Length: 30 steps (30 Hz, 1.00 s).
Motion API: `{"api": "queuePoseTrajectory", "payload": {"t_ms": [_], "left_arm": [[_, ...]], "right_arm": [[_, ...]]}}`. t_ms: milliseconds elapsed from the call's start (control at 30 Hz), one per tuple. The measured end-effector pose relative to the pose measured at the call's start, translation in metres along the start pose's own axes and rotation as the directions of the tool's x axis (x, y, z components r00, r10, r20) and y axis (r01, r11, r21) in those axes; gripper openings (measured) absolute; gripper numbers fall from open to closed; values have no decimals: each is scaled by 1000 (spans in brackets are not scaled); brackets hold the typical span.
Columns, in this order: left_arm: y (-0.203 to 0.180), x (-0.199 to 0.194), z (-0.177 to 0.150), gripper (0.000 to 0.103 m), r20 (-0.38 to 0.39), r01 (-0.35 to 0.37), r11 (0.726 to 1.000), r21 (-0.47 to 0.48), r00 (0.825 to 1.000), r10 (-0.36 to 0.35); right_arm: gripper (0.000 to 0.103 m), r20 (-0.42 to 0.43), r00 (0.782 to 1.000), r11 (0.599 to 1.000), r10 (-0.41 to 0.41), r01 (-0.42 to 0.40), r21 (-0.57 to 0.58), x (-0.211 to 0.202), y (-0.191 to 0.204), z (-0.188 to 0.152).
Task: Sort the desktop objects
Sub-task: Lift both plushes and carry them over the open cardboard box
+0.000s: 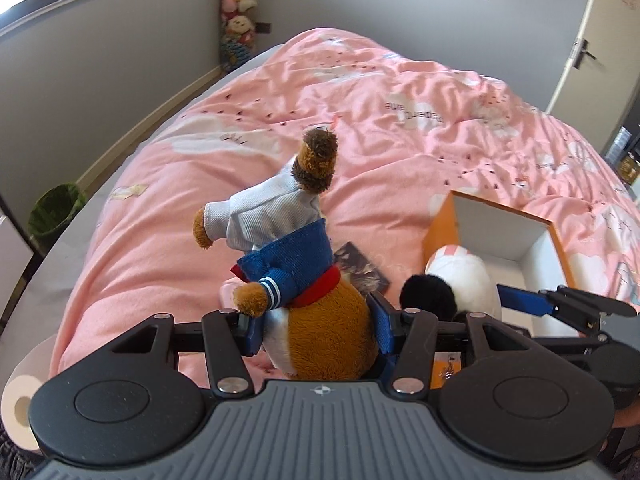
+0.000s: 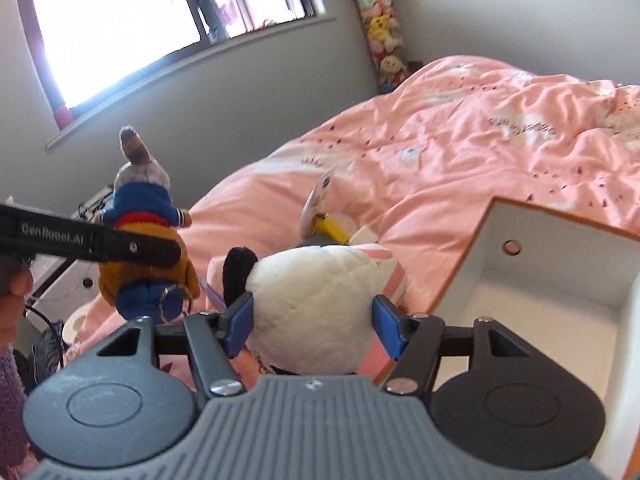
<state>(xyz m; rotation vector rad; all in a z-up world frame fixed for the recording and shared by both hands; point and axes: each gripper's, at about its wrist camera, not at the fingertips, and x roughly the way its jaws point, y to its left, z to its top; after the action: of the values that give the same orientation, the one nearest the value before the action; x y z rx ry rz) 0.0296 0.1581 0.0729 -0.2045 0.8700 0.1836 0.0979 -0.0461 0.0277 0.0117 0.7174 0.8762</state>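
- Jaws of the left gripper [image 1: 318,326] — clamped on the round belly of a brown plush toy [image 1: 320,336], blue pads pressing in from both sides.
- Jaws of the right gripper [image 2: 314,330] — closed against a white plush toy [image 2: 316,304], one blue pad on each flank; a black ear [image 2: 239,272] sticks out on its left.
- Brown plush toy: dressed in a blue jacket with a red collar and a pale grey hooded top, held up above the bedding with its head pointing away from the camera. A metal key ring [image 2: 175,303] hangs at its lower end.
- White plush toy: lifted just beside the box, close to the brown one.
- Open box [image 1: 516,240] — orange outside, white inside, sitting on the pink duvet [image 1: 400,120] to the right of both toys.
- Small dark card or booklet [image 1: 362,270] lying on the duvet between the brown toy and the box.
- Yellow item [image 2: 332,226], partly hidden, on the duvet behind the white toy.
- Column of soft toys [image 1: 239,12] in the far corner of the room.
- Green bin [image 1: 56,212] on the floor beside the bed.
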Motion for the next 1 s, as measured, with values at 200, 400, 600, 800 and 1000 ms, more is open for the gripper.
{"api": "queuePoseTrajectory", "payload": {"t_ms": [200, 400, 600, 800, 1000], "left_arm": [[-37, 5, 9, 60, 7, 75, 994, 82, 997, -76], [-80, 26, 14, 60, -25, 135, 974, 184, 991, -133], [-119, 55, 12, 60, -96, 166, 937, 307, 985, -143], [-151, 89, 6, 60, -235, 275, 893, 356, 951, -200], [-172, 121, -8, 60, -352, 329, 855, 401, 917, -188]], "right_arm": [[65, 87, 990, 994, -108, 106, 26, -38, -22, 5], [65, 97, 973, 977, -208, 202, 72, -65, -58, -6], [66, 38, 960, 959, -278, 275, 68, -78, -100, -21], [66, -52, 977, 978, -205, 206, 15, -69, -118, -28], [66, -144, 974, 984, -172, 162, -74, -47, -116, -39]]}}
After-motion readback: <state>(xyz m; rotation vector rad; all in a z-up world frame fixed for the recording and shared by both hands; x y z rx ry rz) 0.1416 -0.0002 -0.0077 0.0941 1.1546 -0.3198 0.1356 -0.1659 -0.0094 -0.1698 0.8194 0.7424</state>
